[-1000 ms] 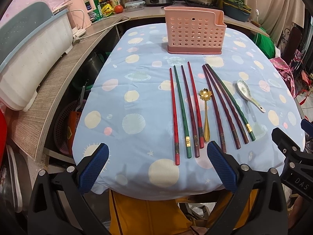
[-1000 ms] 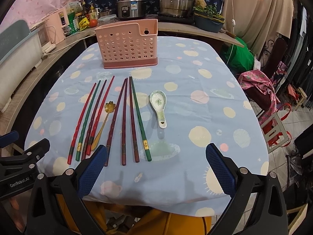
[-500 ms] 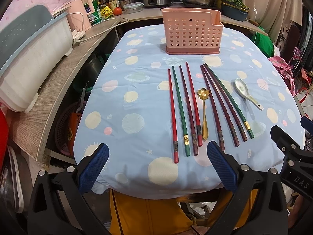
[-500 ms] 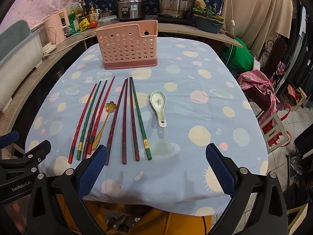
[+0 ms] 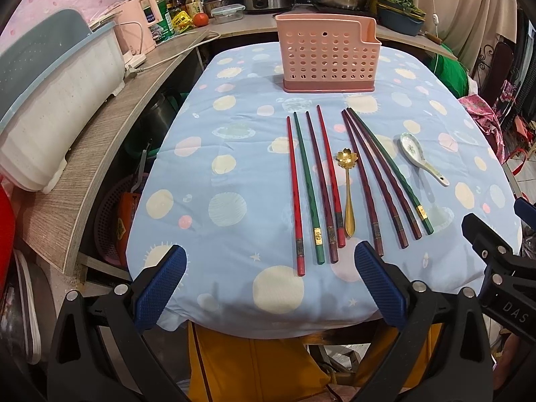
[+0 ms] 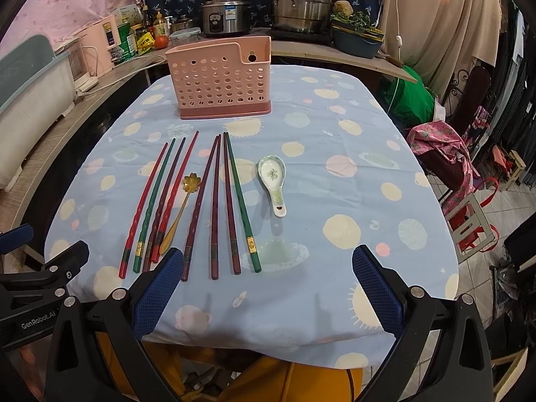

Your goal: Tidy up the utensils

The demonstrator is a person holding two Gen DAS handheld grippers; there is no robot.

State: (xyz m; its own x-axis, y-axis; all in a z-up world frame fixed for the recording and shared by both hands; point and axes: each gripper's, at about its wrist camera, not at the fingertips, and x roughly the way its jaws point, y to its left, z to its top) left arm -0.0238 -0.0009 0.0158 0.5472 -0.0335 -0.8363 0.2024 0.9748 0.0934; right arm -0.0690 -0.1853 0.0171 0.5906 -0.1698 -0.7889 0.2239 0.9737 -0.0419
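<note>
Chopsticks are laid in two groups of four on the blue patterned cloth (image 5: 234, 174) that covers the bench. The left group (image 5: 313, 184) is made up of a red, a green, a dark red and a red stick; the right group (image 5: 385, 177) holds three dark red sticks and one green one at the far right. Between the groups a gold flower-shaped spoon (image 5: 347, 184) is placed, its bowl pointing away. Just beside the right group a white ceramic spoon (image 6: 274, 181) with a green print is seen, apart from the sticks. At the far end of the bench a pink perforated holder (image 5: 326, 58) stands upright, well apart from the utensils.

The left gripper (image 5: 268, 284) is held wide at the near edge of the bench, nothing between its blue pads (image 5: 160, 284). The right gripper (image 6: 264, 288) is likewise spread wide and empty, its left pad (image 6: 157, 288) seen over the near ends of the sticks.
</note>
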